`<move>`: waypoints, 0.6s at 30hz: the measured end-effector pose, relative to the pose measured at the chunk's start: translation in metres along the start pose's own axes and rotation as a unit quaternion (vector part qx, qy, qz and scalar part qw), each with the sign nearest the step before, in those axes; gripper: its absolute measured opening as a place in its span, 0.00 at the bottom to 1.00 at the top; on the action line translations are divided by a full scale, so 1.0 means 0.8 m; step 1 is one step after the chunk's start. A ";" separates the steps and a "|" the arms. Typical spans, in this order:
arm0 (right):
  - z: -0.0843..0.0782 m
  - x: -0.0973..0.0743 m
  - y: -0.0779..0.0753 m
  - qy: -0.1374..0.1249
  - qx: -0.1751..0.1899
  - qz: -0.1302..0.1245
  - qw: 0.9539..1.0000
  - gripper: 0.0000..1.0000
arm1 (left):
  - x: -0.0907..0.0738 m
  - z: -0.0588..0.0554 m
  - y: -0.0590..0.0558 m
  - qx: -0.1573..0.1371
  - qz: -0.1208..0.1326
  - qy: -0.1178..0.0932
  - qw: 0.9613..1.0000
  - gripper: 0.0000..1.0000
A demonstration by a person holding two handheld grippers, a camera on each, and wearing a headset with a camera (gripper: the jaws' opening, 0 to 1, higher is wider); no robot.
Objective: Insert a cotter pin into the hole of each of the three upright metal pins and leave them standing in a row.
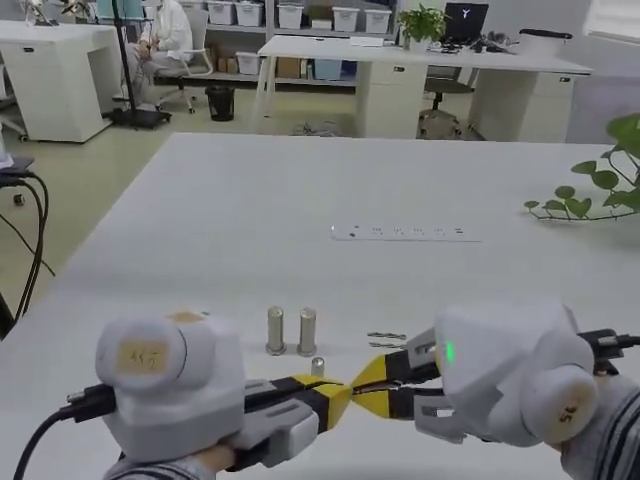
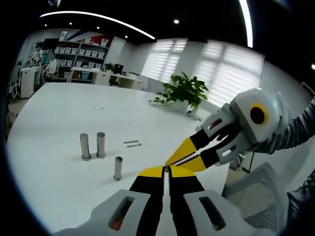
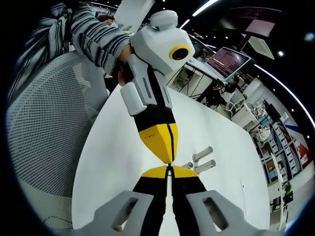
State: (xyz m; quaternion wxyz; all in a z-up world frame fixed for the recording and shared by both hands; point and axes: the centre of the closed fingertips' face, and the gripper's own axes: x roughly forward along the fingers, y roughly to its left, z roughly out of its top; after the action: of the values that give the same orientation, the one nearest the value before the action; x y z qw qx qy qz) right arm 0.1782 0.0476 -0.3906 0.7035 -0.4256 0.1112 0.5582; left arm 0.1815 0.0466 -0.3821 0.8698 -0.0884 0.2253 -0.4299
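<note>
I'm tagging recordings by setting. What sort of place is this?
Probably an open-plan office or lab: white desks, shelves of storage bins, and a monitor beside a potted plant.

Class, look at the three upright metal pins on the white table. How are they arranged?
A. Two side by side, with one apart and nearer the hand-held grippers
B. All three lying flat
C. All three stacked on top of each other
A: the first metal pin and second metal pin stand side by side, and the third metal pin stands apart, closer to the left hand-held gripper.
</note>
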 end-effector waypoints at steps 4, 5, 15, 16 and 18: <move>-0.004 -0.001 0.001 0.006 0.002 0.003 1.000 0.00 | -0.002 -0.003 -0.004 0.044 -0.008 0.012 0.999 0.00; -0.004 -0.002 0.001 0.004 0.006 0.005 1.000 0.00 | -0.003 -0.003 -0.004 0.052 -0.009 0.014 0.998 0.00; -0.010 -0.004 0.009 0.008 0.012 0.019 1.000 0.00 | -0.006 -0.010 -0.011 0.116 -0.031 0.032 0.992 0.00; -0.010 -0.004 0.011 0.009 0.012 0.021 1.000 0.00 | -0.006 -0.011 -0.012 0.122 -0.033 0.035 0.991 0.00; -0.009 -0.005 0.016 0.006 0.010 0.030 0.999 0.00 | -0.007 -0.013 -0.015 0.141 -0.043 0.042 0.988 0.00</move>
State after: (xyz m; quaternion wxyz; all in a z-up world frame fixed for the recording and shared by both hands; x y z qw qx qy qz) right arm 0.1681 0.0401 -0.3987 0.6902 -0.4185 0.1337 0.5750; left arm 0.1651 0.0438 -0.3857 0.8442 0.0431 0.1946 -0.4976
